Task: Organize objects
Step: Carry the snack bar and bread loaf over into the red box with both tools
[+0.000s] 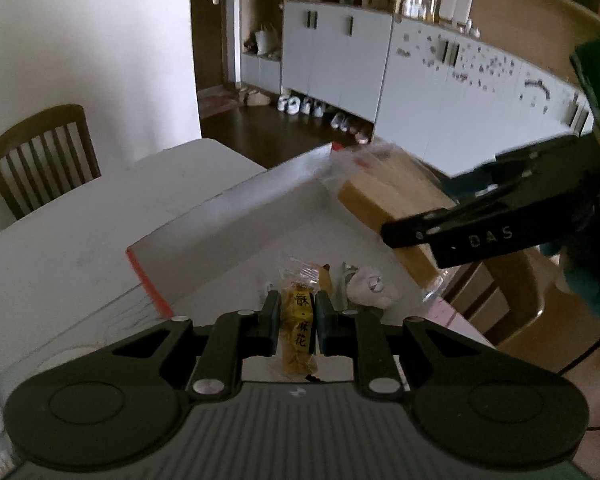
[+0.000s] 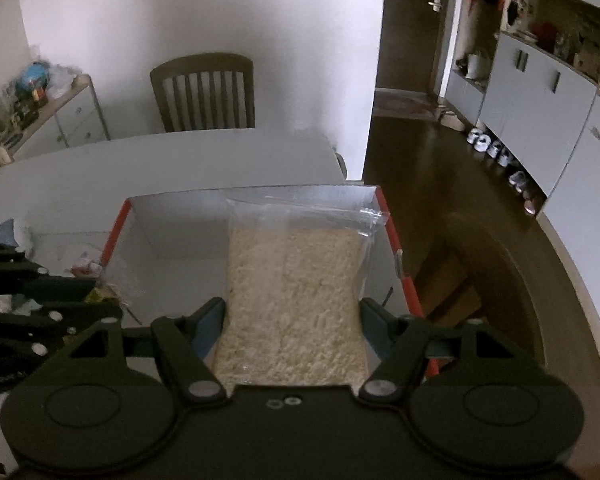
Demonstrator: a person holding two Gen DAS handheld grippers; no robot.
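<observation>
White table [image 2: 80, 176] — left tongs [image 1: 298, 320] clench snack packet [image 1: 298, 330], right tongs [image 2: 292, 320] — wide — grip grain bag [image 2: 296, 292]

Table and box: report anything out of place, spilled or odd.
Nothing spilled. The clear bag of grain is intact in the right gripper over the red-edged box. The left gripper holds a yellow snack packet. A few small wrapped items lie loose on the table.

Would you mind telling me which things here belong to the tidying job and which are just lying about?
In the job:
- snack packet, held by left gripper
- bag of grain, held by right gripper
- box
- white wrapped item

Lying about:
- chair
- shoes
</observation>
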